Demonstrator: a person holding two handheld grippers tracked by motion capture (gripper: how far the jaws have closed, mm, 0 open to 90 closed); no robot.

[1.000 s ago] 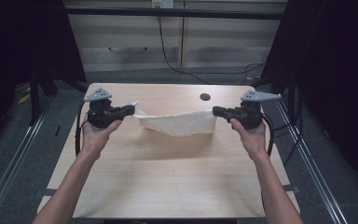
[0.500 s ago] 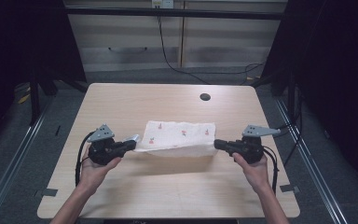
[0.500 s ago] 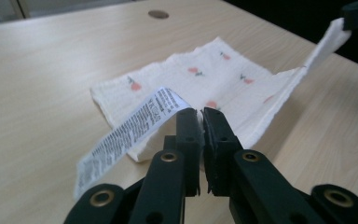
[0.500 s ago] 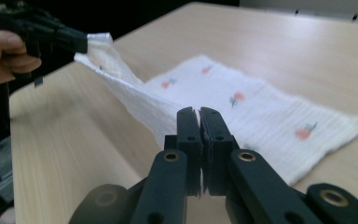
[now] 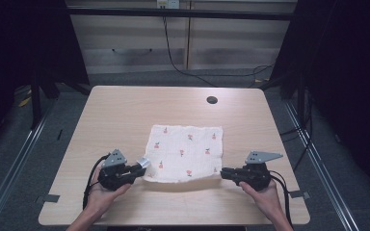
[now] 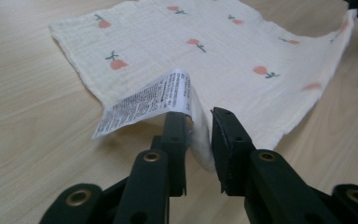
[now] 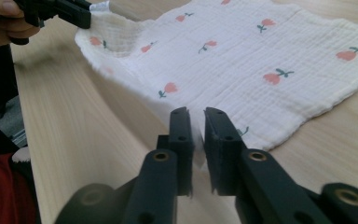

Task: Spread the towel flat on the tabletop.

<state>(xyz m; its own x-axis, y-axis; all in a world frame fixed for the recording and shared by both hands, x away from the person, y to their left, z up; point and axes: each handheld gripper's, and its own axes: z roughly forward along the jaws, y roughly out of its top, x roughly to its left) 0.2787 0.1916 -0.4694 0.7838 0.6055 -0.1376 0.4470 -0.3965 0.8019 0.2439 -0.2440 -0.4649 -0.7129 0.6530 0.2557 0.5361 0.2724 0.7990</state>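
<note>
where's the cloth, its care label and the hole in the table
cloth (image 5: 185,151): high view, middle of the printed fabric
care label (image 6: 144,100): left gripper view, printed face of the tag
hole (image 5: 212,100): high view, centre of the dark round opening

A light wooden table (image 5: 125,110) with a dark round hole (image 5: 212,100) near its far edge.
</note>
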